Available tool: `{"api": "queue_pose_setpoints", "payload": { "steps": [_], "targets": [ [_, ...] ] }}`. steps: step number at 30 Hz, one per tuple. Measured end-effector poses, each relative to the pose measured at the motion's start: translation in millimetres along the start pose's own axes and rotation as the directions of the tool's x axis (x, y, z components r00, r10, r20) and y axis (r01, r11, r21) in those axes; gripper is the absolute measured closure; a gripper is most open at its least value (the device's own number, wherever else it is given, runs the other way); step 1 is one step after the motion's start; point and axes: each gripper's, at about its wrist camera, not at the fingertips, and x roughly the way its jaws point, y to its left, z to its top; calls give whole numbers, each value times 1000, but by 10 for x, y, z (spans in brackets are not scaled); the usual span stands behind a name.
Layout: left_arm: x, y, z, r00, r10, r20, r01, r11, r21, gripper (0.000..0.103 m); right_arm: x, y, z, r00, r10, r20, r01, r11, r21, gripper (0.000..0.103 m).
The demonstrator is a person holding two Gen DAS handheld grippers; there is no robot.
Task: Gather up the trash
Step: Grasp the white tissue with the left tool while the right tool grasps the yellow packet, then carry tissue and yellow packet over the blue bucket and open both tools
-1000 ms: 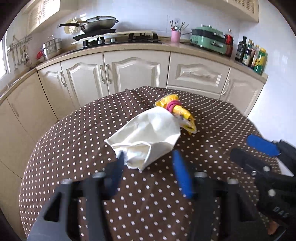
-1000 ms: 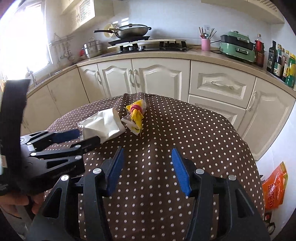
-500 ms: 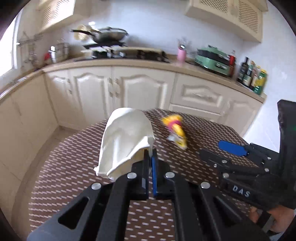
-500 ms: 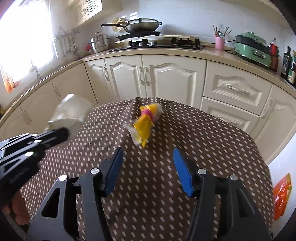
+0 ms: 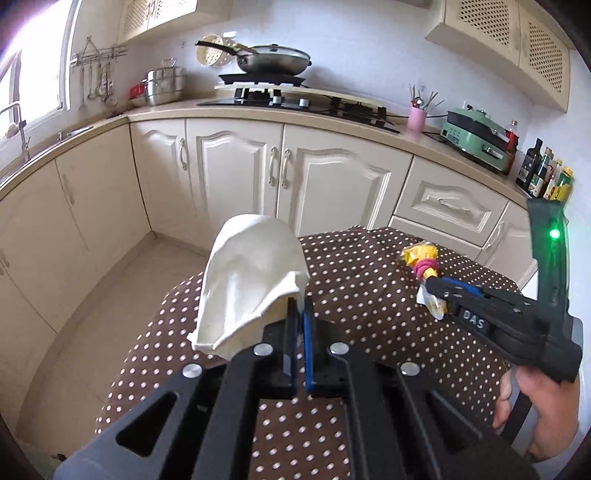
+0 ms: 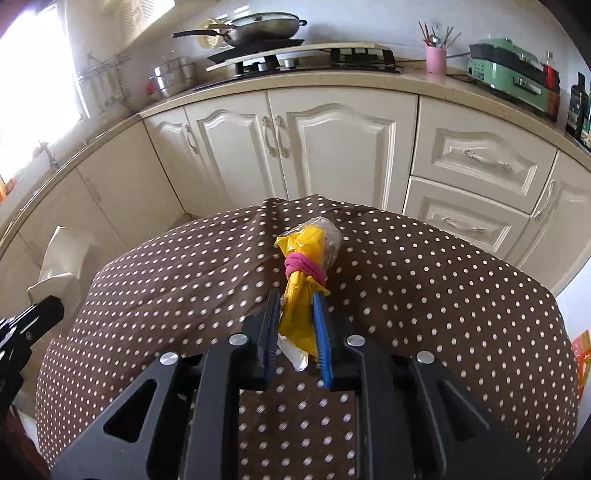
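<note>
Pinching tight, the jaws of the left gripper (image 5: 297, 325) are almost shut on one thin edge of the white paper bag (image 5: 251, 280). The bag hangs in the air above the near edge of the worktop (image 5: 362, 295), puffed up and crinkled, with its open end down by the jaws. The jaws of the right gripper (image 6: 295, 332) are closed most of the way on the lower end of the yellow wrapper (image 6: 301, 295). The wrapper is twisted, with a pink band (image 6: 304, 267) wrapped round its middle and some clear plastic at the far end. I cannot tell if it is off the brown dotted cloth or lying on it.

What could go wrong? The left jaws hold only a little bit of the paper, so the bag could slip out or tear if it is swung fast. The wrapper is smooth and soft, so it could slide out from between the right jaws. If the right jaws have also pinched the cloth, lifting could tug the whole cloth along.

Further out, cream cupboards (image 5: 236, 177) stand behind the worktop. A pan (image 6: 258, 27) sits on the stove and a pink cup (image 6: 436, 59) holds sticks. No bin shows in either view.
</note>
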Motion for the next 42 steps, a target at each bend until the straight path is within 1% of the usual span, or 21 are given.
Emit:
{"api": "queue_pose_setpoints", "payload": {
  "steps": [3, 6, 8, 11, 12, 16, 19, 21, 23, 26, 27, 30, 31, 32, 33, 35, 37, 39, 42],
  "targets": [
    [-158, 87, -50, 1000, 4, 10, -4, 1000, -5, 101, -218, 187, -90, 999, 28, 33, -26, 999, -39, 89],
    [-425, 223, -119, 1000, 6, 30, -5, 1000, -23, 101, -504, 462, -196, 994, 94, 59, -89, 993, -82, 89],
    [-625, 328, -187, 999, 21, 42, -20, 999, -26, 101, -702, 687, -281, 987, 144, 69, -136, 984, -114, 89],
    [-960, 569, -327, 998, 48, 50, -45, 998, -46, 101, -953, 1046, -441, 972, 228, 64, -216, 964, -152, 89],
    [-1100, 683, -398, 997, 60, 50, -57, 997, -57, 101, -1057, 1216, -524, 963, 262, 60, -249, 954, -165, 89],
    [-1561, 1103, -703, 994, 98, 50, -93, 991, -96, 101, -1336, 1789, -780, 938, 343, 44, -326, 921, -213, 89],
    [-1886, 1464, -1019, 991, 122, 47, -115, 984, -135, 101, -1479, 2230, -1006, 919, 393, 23, -376, 893, -247, 89],
    [-2022, 1674, -1218, 992, 124, 38, -116, 980, -159, 101, -1526, 2494, -1155, 908, 419, 1, -403, 875, -267, 89],
    [-2141, 1901, -1451, 991, 133, 26, -125, 973, -193, 101, -1551, 2803, -1367, 891, 453, -36, -445, 851, -279, 89],
    [-2259, 2258, -1835, 992, 129, -3, -126, 961, -248, 101, -1510, 3200, -1643, 867, 490, -90, -494, 820, -289, 89],
    [-2285, 2387, -1988, 991, 133, -15, -132, 955, -266, 101, -1468, 3329, -1740, 855, 507, -111, -516, 808, -286, 89],
    [-2313, 2680, -2338, 990, 138, -41, -144, 939, -313, 101, -1308, 3646, -2029, 834, 525, -170, -552, 785, -282, 89],
    [-2299, 2801, -2482, 989, 139, -57, -150, 930, -337, 101, -1265, 3718, -2109, 832, 523, -183, -554, 782, -284, 89],
    [-2271, 2864, -2553, 988, 140, -70, -155, 925, -347, 101, -1234, 3810, -2227, 835, 513, -196, -550, 782, -293, 89],
    [-2232, 2970, -2695, 985, 147, -92, -170, 915, -365, 101, -1166, 3877, -2303, 840, 501, -209, -543, 784, -301, 89],
    [-2140, 3101, -2891, 980, 151, -129, -190, 905, -381, 101, -1009, 4017, -2504, 837, 483, -257, -545, 781, -304, 89],
    [-1975, 3240, -3131, 977, 124, -173, -186, 890, -417, 101, -850, 4116, -2668, 854, 441, -276, -516, 786, -340, 89],
    [-1803, 3278, -3249, 974, 99, -203, -181, 879, -441, 101, -687, 4164, -2826, 871, 397, -291, -485, 790, -374, 89],
    [-1555, 3346, -3417, 967, 63, -246, -175, 870, -462, 101, -502, 4141, -2950, 878, 361, -315, -465, 801, -377, 89]
  ]
}}
